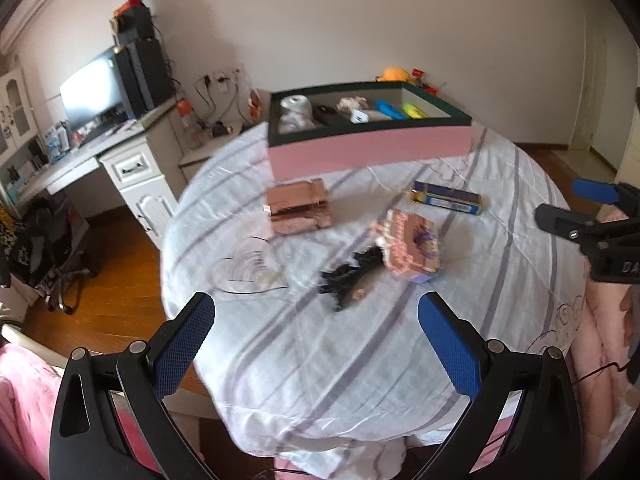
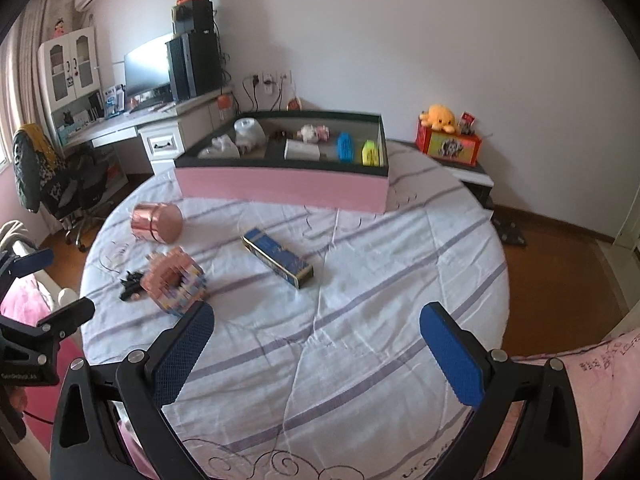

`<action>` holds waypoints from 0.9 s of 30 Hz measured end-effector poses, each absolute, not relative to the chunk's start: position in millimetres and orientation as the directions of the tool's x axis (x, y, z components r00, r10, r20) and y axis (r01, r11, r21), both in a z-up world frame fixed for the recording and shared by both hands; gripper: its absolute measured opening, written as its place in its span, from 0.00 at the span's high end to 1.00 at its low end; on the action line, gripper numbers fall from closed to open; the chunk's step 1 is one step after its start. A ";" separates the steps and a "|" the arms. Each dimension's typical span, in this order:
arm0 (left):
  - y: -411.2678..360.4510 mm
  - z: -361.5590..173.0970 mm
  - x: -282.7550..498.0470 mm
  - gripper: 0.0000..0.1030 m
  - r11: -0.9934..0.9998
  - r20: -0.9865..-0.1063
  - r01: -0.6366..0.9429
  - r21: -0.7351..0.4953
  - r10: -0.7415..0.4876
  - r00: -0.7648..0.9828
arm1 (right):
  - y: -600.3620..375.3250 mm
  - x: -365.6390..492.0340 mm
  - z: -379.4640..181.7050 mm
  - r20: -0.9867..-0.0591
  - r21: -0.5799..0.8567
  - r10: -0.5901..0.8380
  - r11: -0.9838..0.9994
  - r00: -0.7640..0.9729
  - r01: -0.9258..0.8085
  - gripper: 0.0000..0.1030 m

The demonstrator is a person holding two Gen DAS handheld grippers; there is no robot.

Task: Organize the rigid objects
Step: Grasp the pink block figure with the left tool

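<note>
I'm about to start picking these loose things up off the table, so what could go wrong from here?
The copper cylinder lies on its side and may roll away when nudged. The black clip touches the pink block model, so grabbing one could drag the other. The cloth is wrinkled and might snag the tongs.

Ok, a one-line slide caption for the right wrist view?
Open right gripper above a striped tablecloth, with a blue box, copper tin and block model before the pink organizer box.

White desk, wooden floor, perhaps daylight.
</note>
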State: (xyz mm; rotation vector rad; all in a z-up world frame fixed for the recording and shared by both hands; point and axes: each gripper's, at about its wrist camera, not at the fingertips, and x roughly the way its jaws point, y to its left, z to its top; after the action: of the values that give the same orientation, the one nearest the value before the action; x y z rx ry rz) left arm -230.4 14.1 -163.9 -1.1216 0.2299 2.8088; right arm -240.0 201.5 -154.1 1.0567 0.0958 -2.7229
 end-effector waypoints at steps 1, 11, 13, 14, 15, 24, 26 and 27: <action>19.0 -165.9 -232.7 0.00 -0.981 -0.693 -0.171 0.093 0.060 -0.718 | 202.3 -242.0 -157.1 -0.680 0.022 -0.180 -0.974 -0.711 0.226 0.00; 67.5 -188.6 -266.9 0.17 -0.957 -0.724 -0.262 0.123 0.094 -0.683 | 219.3 -259.4 -178.8 -0.721 0.055 -0.185 -0.976 -0.667 0.211 0.00; 72.5 -195.5 -275.0 0.22 -0.953 -0.738 -0.273 0.129 0.092 -0.669 | 222.3 -261.1 -180.9 -0.724 0.058 -0.183 -0.977 -0.665 0.206 0.00; 74.2 -198.9 -277.9 0.24 -0.951 -0.743 -0.274 0.140 0.082 -0.664 | 224.4 -262.9 -182.1 -0.727 0.062 -0.185 -0.977 -0.662 0.205 0.00; 76.0 -200.9 -279.9 0.24 -0.949 -0.744 -0.276 0.151 0.074 -0.664 | 226.1 -263.6 -183.0 -0.728 0.066 -0.188 -0.976 -0.660 0.206 0.00; 66.5 -192.6 -284.6 0.44 -0.947 -0.735 -0.313 0.074 0.160 -0.658 | 223.9 -271.9 -186.0 -0.732 0.084 -0.204 -0.974 -0.650 0.210 0.00; 60.1 -188.5 -282.3 0.44 -0.948 -0.726 -0.315 0.044 0.186 -0.662 | 219.7 -272.5 -186.1 -0.733 0.079 -0.206 -0.972 -0.649 0.219 0.00; 55.8 -185.8 -280.9 0.44 -0.948 -0.722 -0.316 0.021 0.205 -0.660 | 217.7 -272.3 -186.3 -0.734 0.077 -0.207 -0.972 -0.647 0.224 0.00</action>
State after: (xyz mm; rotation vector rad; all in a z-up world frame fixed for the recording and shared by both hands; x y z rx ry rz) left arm -280.9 55.8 -185.8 -1.1139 0.2086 2.6192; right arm -272.3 217.7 -186.3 1.1786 0.0303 -2.6532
